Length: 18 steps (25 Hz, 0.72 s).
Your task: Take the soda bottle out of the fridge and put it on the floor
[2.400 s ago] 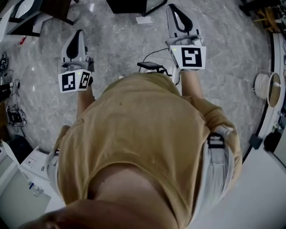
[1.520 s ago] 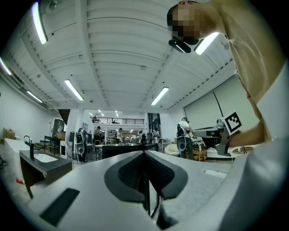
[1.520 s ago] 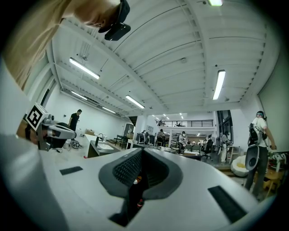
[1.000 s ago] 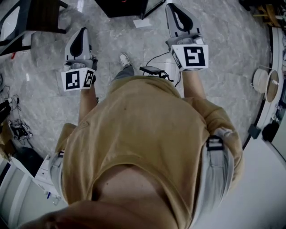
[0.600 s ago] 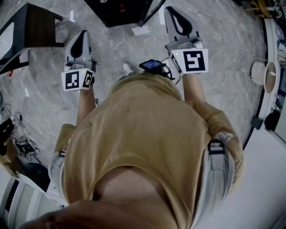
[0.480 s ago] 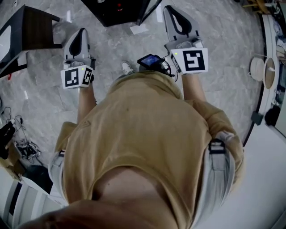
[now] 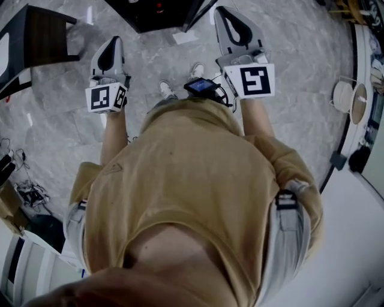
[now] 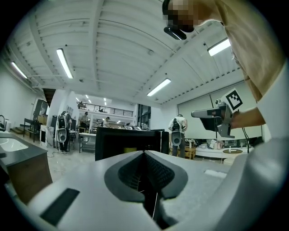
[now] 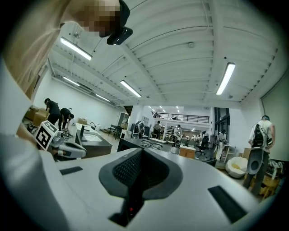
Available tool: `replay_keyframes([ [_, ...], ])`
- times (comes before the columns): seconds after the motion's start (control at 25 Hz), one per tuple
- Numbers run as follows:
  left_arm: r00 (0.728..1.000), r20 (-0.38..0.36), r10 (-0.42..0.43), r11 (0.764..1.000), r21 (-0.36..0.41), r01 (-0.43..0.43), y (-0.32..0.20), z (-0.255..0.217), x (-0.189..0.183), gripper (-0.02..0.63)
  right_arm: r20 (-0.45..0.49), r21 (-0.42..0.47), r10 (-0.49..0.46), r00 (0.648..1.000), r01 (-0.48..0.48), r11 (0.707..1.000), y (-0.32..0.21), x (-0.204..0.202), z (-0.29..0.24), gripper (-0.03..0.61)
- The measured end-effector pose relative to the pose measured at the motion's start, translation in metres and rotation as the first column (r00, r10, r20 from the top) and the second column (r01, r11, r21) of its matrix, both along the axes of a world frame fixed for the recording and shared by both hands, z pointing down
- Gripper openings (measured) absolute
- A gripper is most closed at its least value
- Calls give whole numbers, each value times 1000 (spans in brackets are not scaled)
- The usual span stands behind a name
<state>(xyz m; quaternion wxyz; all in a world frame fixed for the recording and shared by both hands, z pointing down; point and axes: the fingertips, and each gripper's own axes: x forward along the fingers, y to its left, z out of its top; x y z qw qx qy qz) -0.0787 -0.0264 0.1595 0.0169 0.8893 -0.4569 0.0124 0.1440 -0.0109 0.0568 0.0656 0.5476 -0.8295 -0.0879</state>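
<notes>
Hidden beneath the tan shirt in the head view: most of both arms and the legs, bar two shoes and a small screened device at the waist, just behind the right tool. Cut off by the top edge there: a black cabinet, ahead of the two tools and between them. Shows again beyond the left tool's tips in the left gripper view, with something yellowish inside, too small to name. Cannot vouch for it as the fridge.

Cannot pick out the soda bottle in any view, so cannot place it against either tool.

Left tool level over the marble floor, jaws pressed together on nothing. Right tool level too, well apart from the left, jaws likewise together and empty.

Left of the left tool, a dark sink counter near, corner turned toward the tool. Right of the right tool, open floor as far as a cable spool by the curved white edge. Beyond both sets of tips in the gripper views, a wide hall with people and furniture well off.
</notes>
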Motion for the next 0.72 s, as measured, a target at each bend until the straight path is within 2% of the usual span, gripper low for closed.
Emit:
replay_keyframes([
  [0.16, 998, 45, -37, 999, 21, 36, -15, 14, 21, 3, 79, 34, -70, 994, 67, 997, -29, -1, 1, 2],
  [0.24, 996, 49, -68, 997, 38, 66, -26, 25, 29, 3, 101, 21, -101, 990, 99, 995, -40, 2, 12, 2],
  [0.36, 992, 73, -105, 994, 15, 104, -55, 60, 38, 3, 118, -10, -120, 986, 122, 992, -60, 10, 39, 2],
  [0.52, 985, 83, -154, 987, -31, 157, -82, 115, 47, 5, 85, -80, -153, 985, 160, 984, -75, 13, 81, 2],
  [0.72, 980, 73, -182, 983, -22, 184, -100, 159, 40, 10, 71, -109, -234, 970, 241, 964, -86, -22, 126, 2],
])
